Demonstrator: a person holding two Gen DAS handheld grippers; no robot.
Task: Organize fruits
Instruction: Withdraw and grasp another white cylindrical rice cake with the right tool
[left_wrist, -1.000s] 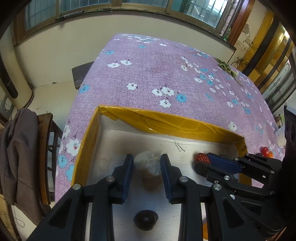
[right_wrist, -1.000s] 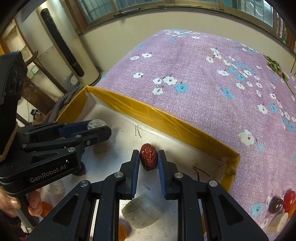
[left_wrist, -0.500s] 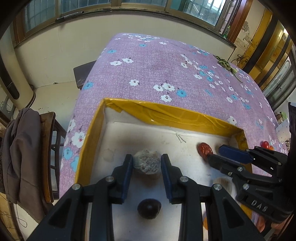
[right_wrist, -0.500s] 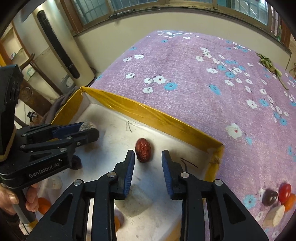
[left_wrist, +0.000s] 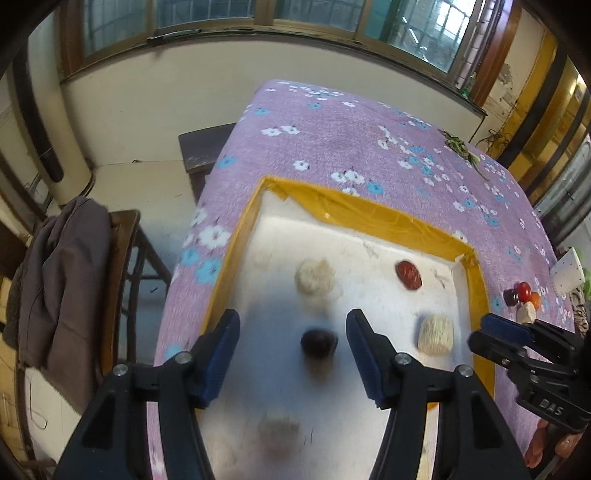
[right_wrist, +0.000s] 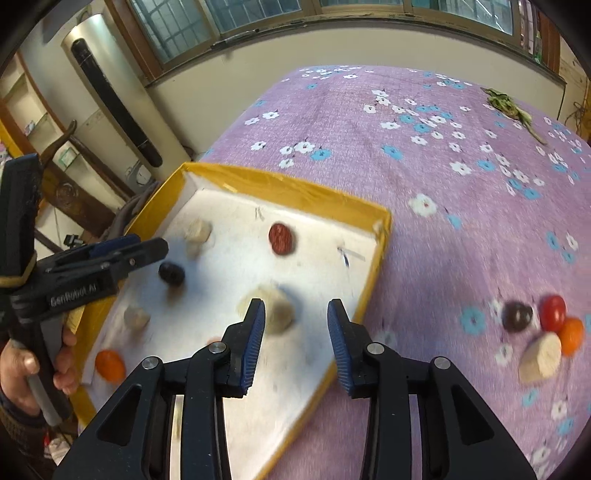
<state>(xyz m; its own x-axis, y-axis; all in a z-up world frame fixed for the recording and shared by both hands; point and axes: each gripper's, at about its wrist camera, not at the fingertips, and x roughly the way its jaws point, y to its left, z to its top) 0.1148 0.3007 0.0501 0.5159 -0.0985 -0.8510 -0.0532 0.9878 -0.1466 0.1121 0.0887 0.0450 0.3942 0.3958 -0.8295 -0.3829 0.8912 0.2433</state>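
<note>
— Where are your two tools just now?

— Both hang over the yellow-rimmed box (left_wrist: 236, 254), tipped downward. My left gripper (left_wrist: 291, 354) has its jaws opening with nothing pinched; the dark round fruit (left_wrist: 318, 342) shows in the gap but lies on the box floor below, untouched. My right gripper (right_wrist: 295, 341) is opening too, and grips nothing; it sits over the box's near right edge.

— So what is in the box?

— A pale fuzzy piece (left_wrist: 314, 277) toward the far left, a red date (right_wrist: 281, 238) further right, a ribbed cream block (left_wrist: 436, 334) by the right wall, and an orange fruit (right_wrist: 109, 365) at the near corner. They sit spaced apart, I'd say so each can be reached without nudging another.

— And what's left outside?

— A little heap on the purple floral cloth (right_wrist: 424, 184): a dark one (right_wrist: 517, 315), a red one (right_wrist: 553, 312), an orange one (right_wrist: 570, 336) and a pale chunk (right_wrist: 541, 356), touching each other. That corner is blurred, so I can't name them surely.

— Your next move?

— Likely the right tool, being nearer that heap, goes for it.
</note>
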